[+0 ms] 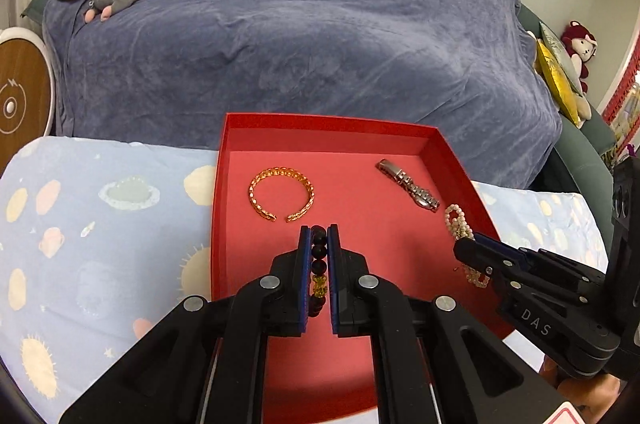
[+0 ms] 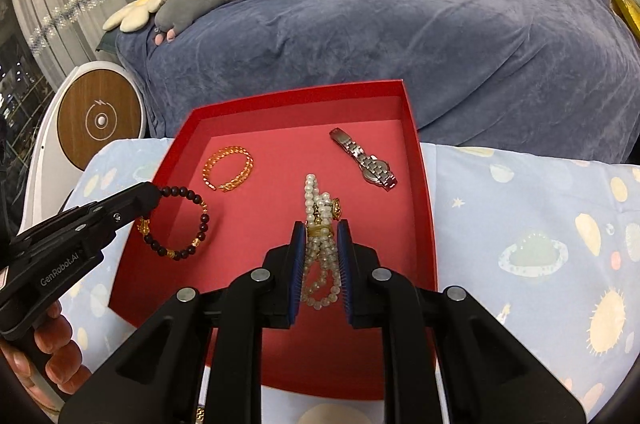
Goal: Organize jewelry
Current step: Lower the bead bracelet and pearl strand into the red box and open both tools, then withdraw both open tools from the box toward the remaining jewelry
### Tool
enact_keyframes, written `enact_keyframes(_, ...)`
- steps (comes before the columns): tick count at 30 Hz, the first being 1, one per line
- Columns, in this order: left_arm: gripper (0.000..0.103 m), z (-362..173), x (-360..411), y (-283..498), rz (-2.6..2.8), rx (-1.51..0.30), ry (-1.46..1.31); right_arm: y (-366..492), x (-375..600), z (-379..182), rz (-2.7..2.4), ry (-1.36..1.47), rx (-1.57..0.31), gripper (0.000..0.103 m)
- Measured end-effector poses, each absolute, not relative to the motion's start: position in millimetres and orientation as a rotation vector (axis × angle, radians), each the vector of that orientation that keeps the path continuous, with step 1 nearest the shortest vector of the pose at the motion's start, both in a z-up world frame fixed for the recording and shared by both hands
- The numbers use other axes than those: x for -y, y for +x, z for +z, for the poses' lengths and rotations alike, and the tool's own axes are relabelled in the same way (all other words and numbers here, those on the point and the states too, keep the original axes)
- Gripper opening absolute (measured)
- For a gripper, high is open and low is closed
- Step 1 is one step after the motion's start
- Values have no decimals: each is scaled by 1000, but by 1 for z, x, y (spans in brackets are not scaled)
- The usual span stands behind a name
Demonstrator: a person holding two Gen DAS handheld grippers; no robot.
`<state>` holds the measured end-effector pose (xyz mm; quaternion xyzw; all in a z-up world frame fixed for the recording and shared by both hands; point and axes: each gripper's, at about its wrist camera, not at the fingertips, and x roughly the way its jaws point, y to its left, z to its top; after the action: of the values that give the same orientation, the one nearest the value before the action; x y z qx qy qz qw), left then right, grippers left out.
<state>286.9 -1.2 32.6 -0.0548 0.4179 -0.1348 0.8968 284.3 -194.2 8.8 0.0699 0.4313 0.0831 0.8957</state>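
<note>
Jewelry sits mostly gathered in the red box (image 2: pixel 422 180), an open shallow tray resting on a counter covered by a pale blue cloth (image 2: pixel 520 224) printed with planets and suns. Two pieces already lie loose on the box floor: a gold cuff bracelet (image 2: pixel 228 169) toward the far left and a silver metal watch (image 2: pixel 364 160) toward the far right, well apart from each other. The other two pieces are in hand. The left gripper (image 1: pixel 319 236) is closed narrowly on a dark beaded bracelet (image 2: pixel 176 222) with gold charms, pinching it at one edge so that the loop hangs over the near left part of the box; whether the loop touches the floor cannot be told. The right gripper (image 2: pixel 319 232) is closed on a bunched pearl strand (image 2: pixel 318 212) with a gold clasp, held over the middle of the box with its far end seemingly resting on the floor. By this reading the work looks well advanced: two items placed, two still to be set down and released, and no further jewelry shows on the cloth. Readable writing is sparse: "GenRobot.AI" is printed on the side of the left gripper in the right wrist view, and "DAS" on the side of the right gripper in the left wrist view.
</note>
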Motion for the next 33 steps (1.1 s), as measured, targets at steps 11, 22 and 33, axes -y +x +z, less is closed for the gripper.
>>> enact_keyframes(11,49,36,-16,293,-124,-804,-66,273,210,27,144,144,-806,23)
enact_keyframes(22,65,83,-48,180,-122,-727,-51,146,215,72,216,110,-783,32)
enact_keyframes(33,71,14,-26,98,-208,-818,118,74,214,21,201,163,-904,33)
